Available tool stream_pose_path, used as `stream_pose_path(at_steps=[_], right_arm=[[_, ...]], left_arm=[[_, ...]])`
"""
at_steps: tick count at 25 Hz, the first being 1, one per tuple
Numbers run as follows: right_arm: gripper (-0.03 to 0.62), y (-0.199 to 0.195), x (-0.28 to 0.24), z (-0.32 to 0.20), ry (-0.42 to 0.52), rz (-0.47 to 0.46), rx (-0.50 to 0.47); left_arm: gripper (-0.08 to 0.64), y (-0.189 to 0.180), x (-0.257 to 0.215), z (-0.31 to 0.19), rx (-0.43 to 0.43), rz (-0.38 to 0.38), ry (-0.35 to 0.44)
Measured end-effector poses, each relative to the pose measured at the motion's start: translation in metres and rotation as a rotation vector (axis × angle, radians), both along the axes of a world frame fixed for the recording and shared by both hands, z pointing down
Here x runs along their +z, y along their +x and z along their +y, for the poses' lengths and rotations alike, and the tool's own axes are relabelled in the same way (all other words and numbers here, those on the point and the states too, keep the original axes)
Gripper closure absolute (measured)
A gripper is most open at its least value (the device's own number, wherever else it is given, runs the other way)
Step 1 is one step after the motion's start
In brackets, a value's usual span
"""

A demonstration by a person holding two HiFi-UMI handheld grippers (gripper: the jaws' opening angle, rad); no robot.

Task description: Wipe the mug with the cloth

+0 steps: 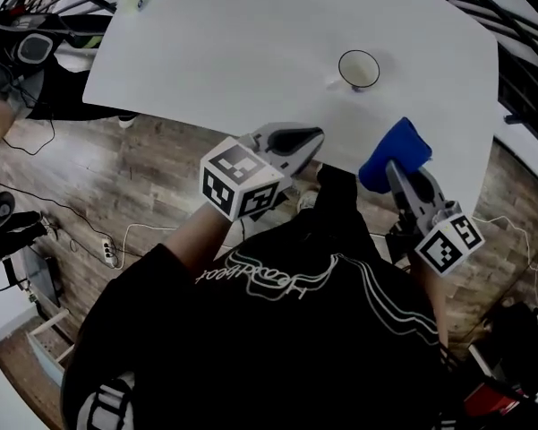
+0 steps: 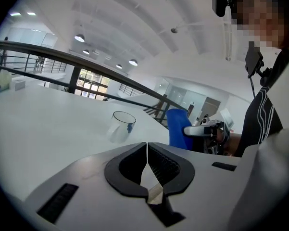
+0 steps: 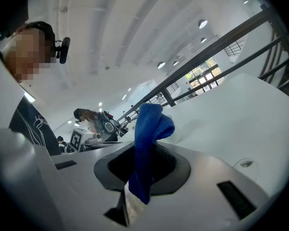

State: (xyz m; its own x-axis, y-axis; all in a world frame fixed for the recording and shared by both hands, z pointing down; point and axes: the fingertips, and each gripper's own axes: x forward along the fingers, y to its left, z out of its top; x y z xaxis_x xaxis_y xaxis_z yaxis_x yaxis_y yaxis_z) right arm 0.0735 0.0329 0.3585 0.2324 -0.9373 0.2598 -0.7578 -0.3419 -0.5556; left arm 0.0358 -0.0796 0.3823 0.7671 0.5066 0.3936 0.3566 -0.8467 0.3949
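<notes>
Our black top [image 1: 277,330] fills the bottom of the head view, nearer than the mug [image 1: 359,69]. On our side of the mug, our left gripper [image 1: 311,138] is pinched tight on nothing. Our right gripper [image 1: 397,174] squeezes the soft blue cloth [image 1: 396,153] (all bunched up), which hides its tips. Round and dark-rimmed, the mug stands alone on the smooth white table [image 1: 233,52], with bare table between it and the grippers. Its handle is hard to see.

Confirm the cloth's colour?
The cloth is solid blue; it shows best in the right gripper view.
</notes>
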Motion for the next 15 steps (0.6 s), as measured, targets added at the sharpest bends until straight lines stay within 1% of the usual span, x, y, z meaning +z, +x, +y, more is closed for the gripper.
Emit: stream_pose_path(at_steps=[5,8,10,12,15], right_arm=[[0.535,0.018,0.008,-0.005,-0.002,-0.005,-0.013],[0.535,0.033,0.017,-0.011,-0.004,-0.014,-0.007],[0.534,0.042,0.022,-0.017,-0.008,-0.017,-0.014],[0.535,0.045,0.025,-0.021,-0.014,-0.022,-0.031],[0.535,0.045,0.024,-0.026,-0.026,-0.010,-0.057]], left_arm=[[0.551,0.027,0.003,-0.006,0.001,0.003,0.041],[0.551,0.040,0.021,-0.014,0.004,-0.036,0.051],[0.549,0.053,0.027,-0.019,0.004,-0.031,0.072],[0.526,0.063,0.029,-0.023,0.007,-0.025,0.104],[0.478,0.071,0.036,-0.027,0.015,-0.054,0.116]])
